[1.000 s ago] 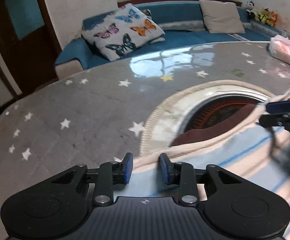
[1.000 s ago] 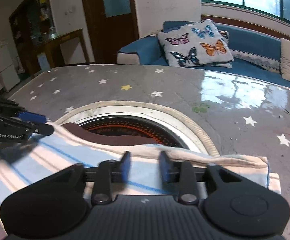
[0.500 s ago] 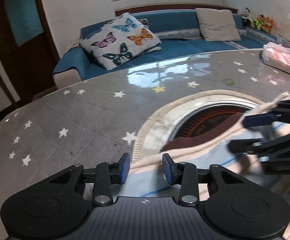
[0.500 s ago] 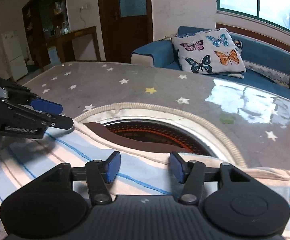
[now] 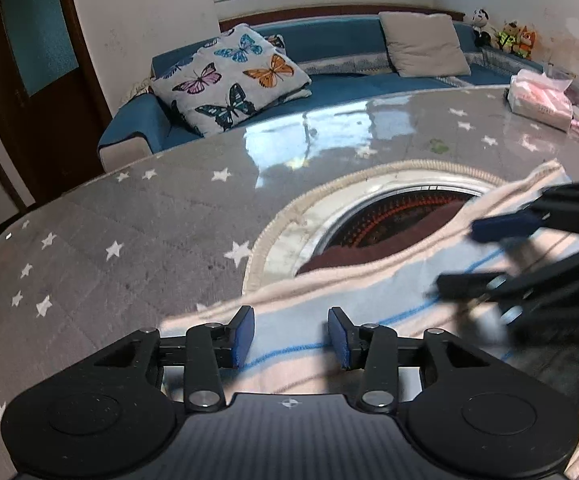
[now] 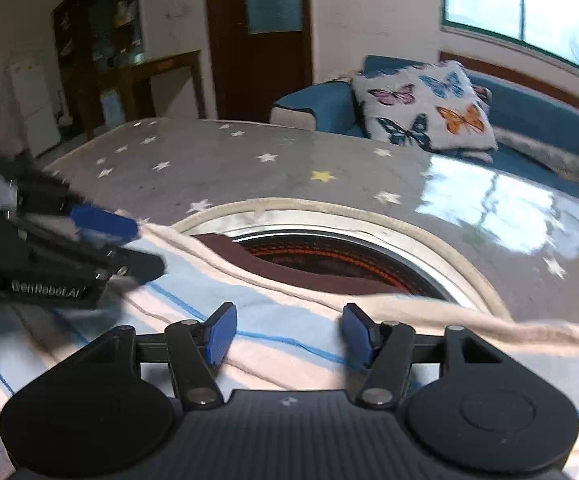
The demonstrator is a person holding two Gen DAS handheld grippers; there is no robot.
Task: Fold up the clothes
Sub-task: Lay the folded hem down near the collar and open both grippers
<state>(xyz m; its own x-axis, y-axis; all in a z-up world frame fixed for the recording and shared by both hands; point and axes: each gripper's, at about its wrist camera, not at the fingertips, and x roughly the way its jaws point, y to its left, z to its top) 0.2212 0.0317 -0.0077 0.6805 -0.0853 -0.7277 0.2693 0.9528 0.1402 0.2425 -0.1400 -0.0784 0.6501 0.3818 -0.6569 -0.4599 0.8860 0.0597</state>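
**Both grippers open over striped garment**

The pale blue and cream striped knit garment with a dark brown collar [image 5: 329, 292] is lying on the grey star-patterned bench [image 5: 137, 216], its collar edge draping across the round metal-rimmed opening with orange-black ribbed interior [image 5: 401, 216] set into the surface.

The left gripper [image 5: 291, 336] is hovering low above the near edge of the cloth, jaws standing wide apart, blue pads gripping nothing; striped fabric is showing in the gap between them.

The right gripper [image 6: 287, 334] is likewise sitting over the garment [image 6: 273, 312], jaws spread wide and holding nothing. Each gripper is appearing blurred in the other's view, the right one [image 5: 509, 256] at the edge of the left wrist view and the left one [image 6: 101, 240] at the edge of the right wrist view.

Behind the bench, a white butterfly-print cushion [image 5: 229, 80] is resting on a blue sofa [image 5: 329, 84]. A pink-and-white tissue pack [image 5: 539, 100] is sitting at the far side of the bench.
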